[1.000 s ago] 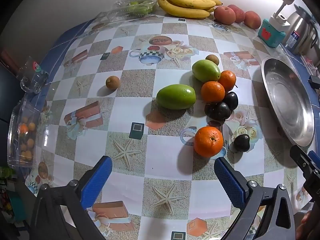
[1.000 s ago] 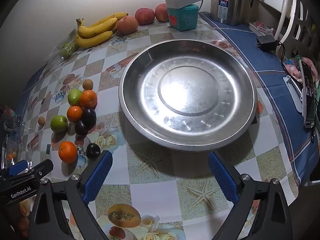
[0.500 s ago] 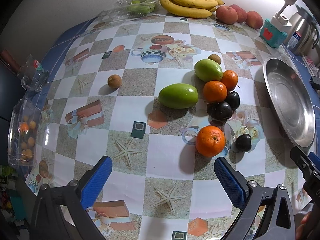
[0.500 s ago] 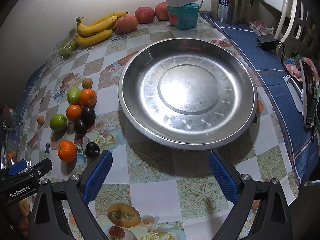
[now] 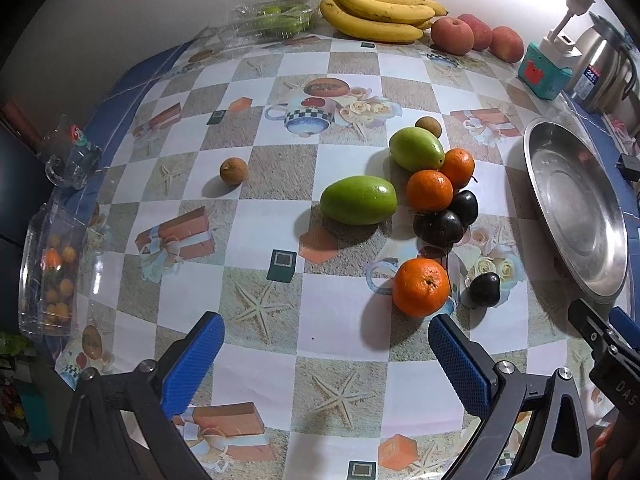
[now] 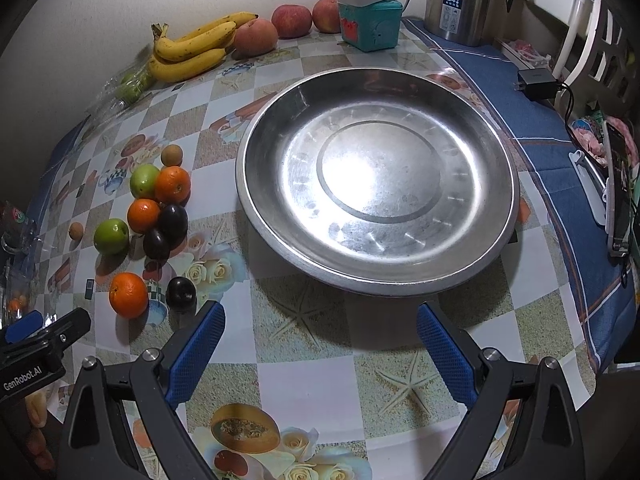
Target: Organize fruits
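the left gripper (image 5: 326, 344) has two blue fingers (image 5: 192, 364) with a fine diamond-knurled texture, set on black angular arms. a silver round screw head (image 5: 146, 366) sits at each finger's base, with another further back on each arm. the right gripper (image 6: 320, 332) is built the same: blue knurled fingers (image 6: 446, 354), black arms with triangular cut-outs, silver screws (image 6: 490, 354). the left gripper's black body also shows at the right wrist view's left edge, printed "genrobot.ai" in white, with a blue finger tip beside it.
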